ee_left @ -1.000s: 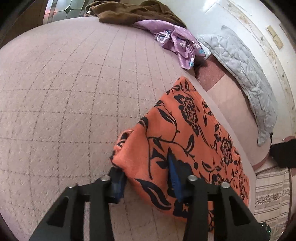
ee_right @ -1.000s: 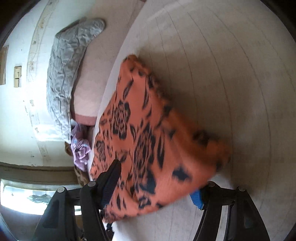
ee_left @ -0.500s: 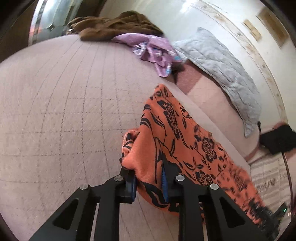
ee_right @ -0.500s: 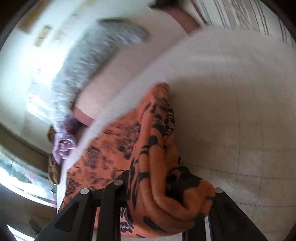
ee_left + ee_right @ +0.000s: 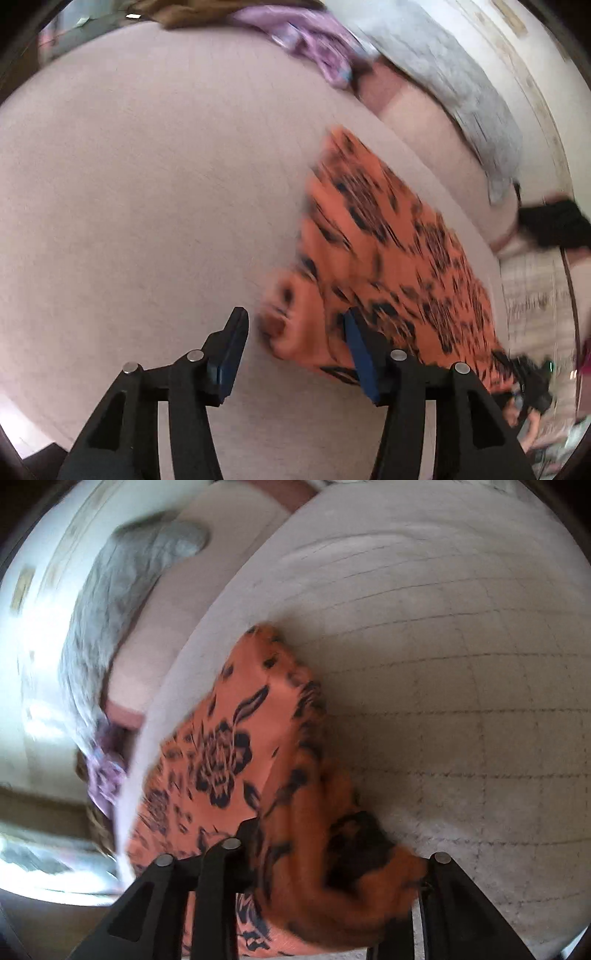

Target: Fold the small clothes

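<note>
Your left gripper (image 5: 295, 350): fingers apart, just opened, cloth corner loose between | Your right gripper (image 5: 332, 864): fingers clamped on bunched orange floral garment (image 5: 236, 746) | Garment on bed (image 5: 129, 184), at 2 o'clock.

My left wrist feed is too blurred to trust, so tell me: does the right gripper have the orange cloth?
Observer: Yes. In the right wrist view a thick bunch of the orange cloth fills the right gripper, touching both fingers. Its jaws have just been opening.
Operator: Is the rest of it lying flat?
Observer: Mostly. Beyond the bunch it lies spread on the bedcover, with a raised ridge along the edge nearest the bed's middle.
</note>
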Motion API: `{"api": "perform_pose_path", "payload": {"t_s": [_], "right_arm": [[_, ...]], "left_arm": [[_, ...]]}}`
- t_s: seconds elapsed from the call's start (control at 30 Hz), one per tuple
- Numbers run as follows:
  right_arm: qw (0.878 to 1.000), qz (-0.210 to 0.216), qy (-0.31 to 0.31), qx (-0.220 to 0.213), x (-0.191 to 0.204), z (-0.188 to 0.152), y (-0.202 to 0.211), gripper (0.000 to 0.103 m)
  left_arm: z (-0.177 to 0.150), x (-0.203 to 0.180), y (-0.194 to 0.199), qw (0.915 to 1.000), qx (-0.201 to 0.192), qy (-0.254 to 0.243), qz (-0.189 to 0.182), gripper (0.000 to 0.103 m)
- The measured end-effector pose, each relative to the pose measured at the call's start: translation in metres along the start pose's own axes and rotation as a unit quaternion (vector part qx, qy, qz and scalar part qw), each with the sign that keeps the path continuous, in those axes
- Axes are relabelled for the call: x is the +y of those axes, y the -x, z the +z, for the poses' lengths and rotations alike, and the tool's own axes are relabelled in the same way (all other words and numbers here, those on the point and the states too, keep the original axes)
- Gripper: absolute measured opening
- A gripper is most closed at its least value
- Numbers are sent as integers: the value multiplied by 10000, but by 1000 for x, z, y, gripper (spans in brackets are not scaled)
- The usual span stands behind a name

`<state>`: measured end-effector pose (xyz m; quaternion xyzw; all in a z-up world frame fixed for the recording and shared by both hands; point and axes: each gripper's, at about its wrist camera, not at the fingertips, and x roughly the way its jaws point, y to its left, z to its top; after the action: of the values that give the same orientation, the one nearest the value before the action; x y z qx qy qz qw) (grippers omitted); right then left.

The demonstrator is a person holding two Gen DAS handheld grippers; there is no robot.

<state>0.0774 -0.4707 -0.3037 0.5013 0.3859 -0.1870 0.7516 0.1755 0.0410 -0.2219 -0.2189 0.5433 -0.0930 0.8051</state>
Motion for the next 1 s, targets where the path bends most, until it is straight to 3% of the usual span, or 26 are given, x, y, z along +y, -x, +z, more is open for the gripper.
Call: {"api": "perform_pose_path", "payload": {"t_s": [0.1,0.17,0.23,0.33,0.4,0.43,0.53,0.57,0.67,0.73,0.83,0.9,0.93,1.0], "right_arm": [[9955,-358,-123,-864,-4,8,34,58],[9798,-749,42,-1855,4,7,71,58],[9719,-650,769,-2127,26,2,84,58],[9620,-102,2256,-1536,83,-30,56,46],[9479,132,3042,-939,122,-65,19,39],[9363,197,3452,-619,143,-88,0,39],[9006,120,4330,-374,171,-143,-28,39],[8934,94,4480,-314,172,-155,-34,39],[8861,-263,4622,236,164,-173,-68,40],[8806,-193,4735,85,160,-174,-67,39],[8947,-41,4461,232,160,-162,-48,40],[9161,52,4006,169,147,-143,-27,43],[9267,90,3753,180,144,-138,-19,50],[9600,421,2757,252,111,-111,2,60]], "left_arm": [[3,35,16,9978,-480,367,276,56],[10,43,30,9928,-956,250,677,56],[11,35,34,9896,-1192,18,807,56],[1,-3,27,9843,-1320,-805,857,56],[-14,-32,15,9798,-1162,-1438,760,56],[-19,-38,12,9782,-1102,-1606,716,56],[-32,-57,-5,9715,-1029,-1959,848,65],[-34,-60,-15,9704,-830,-2085,895,72],[-35,-55,-51,9692,-107,-2097,1288,75],[-33,-49,-51,9712,-185,-1986,1303,83],[-28,-43,-39,9735,-278,-1943,1177,82],[-26,-35,-25,9760,-540,-1822,1065,82],[-25,-34,-17,9763,-689,-1809,965,82],[-25,-34,-6,9729,-962,-1881,938,82]]}}
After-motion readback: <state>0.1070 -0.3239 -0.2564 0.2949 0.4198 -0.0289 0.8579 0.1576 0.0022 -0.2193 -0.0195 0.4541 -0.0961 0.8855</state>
